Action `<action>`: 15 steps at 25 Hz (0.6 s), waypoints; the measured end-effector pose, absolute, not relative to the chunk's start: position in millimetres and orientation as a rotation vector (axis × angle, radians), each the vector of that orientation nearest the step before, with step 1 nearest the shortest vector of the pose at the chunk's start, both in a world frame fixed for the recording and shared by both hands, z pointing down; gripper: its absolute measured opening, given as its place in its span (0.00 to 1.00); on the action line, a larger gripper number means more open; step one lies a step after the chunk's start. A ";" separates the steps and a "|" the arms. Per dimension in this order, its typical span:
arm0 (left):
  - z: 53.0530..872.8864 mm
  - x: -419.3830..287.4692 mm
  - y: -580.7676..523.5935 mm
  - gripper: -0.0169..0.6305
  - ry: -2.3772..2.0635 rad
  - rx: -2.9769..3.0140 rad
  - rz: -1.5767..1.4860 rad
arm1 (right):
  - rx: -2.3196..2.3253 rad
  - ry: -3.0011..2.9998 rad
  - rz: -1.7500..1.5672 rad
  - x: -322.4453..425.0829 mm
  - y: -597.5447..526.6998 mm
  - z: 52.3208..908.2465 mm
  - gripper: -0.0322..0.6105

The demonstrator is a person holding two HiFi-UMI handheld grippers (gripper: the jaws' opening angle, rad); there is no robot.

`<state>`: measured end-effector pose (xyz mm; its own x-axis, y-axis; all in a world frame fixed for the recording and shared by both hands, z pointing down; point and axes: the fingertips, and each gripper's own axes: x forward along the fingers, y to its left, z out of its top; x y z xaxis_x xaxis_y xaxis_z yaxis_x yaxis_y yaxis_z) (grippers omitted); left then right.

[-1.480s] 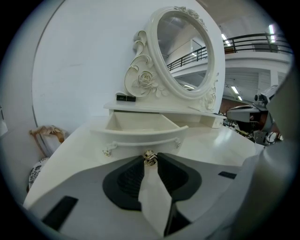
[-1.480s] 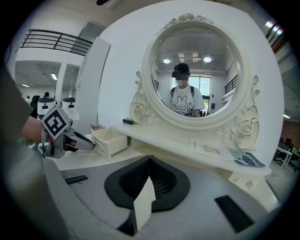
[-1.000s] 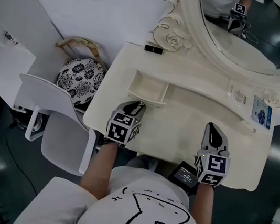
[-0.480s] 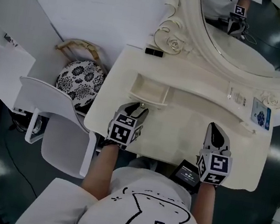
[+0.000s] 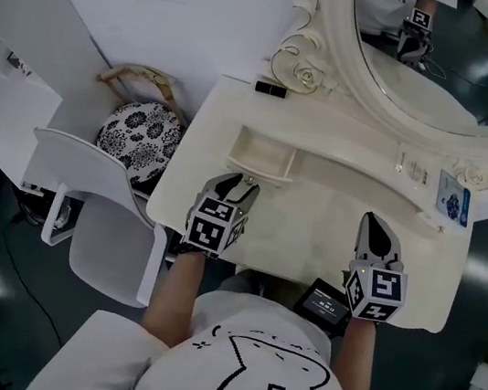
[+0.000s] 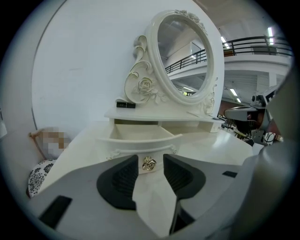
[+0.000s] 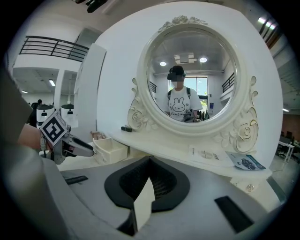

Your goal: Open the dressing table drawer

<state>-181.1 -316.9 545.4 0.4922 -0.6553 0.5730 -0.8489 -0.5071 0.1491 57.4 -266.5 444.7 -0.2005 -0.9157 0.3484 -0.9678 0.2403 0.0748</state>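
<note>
Head view: person stands at a cream dressing table (image 5: 331, 227) w/ a hand-held gripper in each hand. Drawer (image 5: 260, 155) is pulled out of the raised shelf (image 5: 347, 133) at the table's back left. It stands open, inside bare as far as can be seen.

Left hand-held gripper (image 5: 240, 180) sits just in front of the drawer's front panel, tips pointing at it. Left gripper view: jaws apart, and they've just been opening. Gold rose-shaped knob (image 6: 149, 163) on the drawer front shows btwn the two dark pads (image 6: 119, 180) w/ a gap on each side, so the pads aren't pressing on it.

Right hand-held gripper (image 5: 371, 222) is over the table's front right, well apart from the drawer. Right gripper view shows its jaws together, tips meeting, nothing btwn them.

Oval mirror (image 5: 434, 55) w/ a carved frame stands behind the shelf. Small black item (image 5: 269, 87) lies at the shelf's left end, printed leaflet (image 5: 455, 195) at the right end.

Left of the table: white chair (image 5: 98, 211) and, beyond it, a black-and-white patterned cushion (image 5: 140, 140). Person's white shirt (image 5: 267, 388) w/ a bunny outline fills the bottom of the head view.
</note>
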 end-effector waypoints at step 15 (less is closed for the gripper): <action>500.2 -166.2 -286.1 0.05 -1.472 2.328 0.559 | 1.652 -2.315 0.209 75.2 -242.9 425.2 0.07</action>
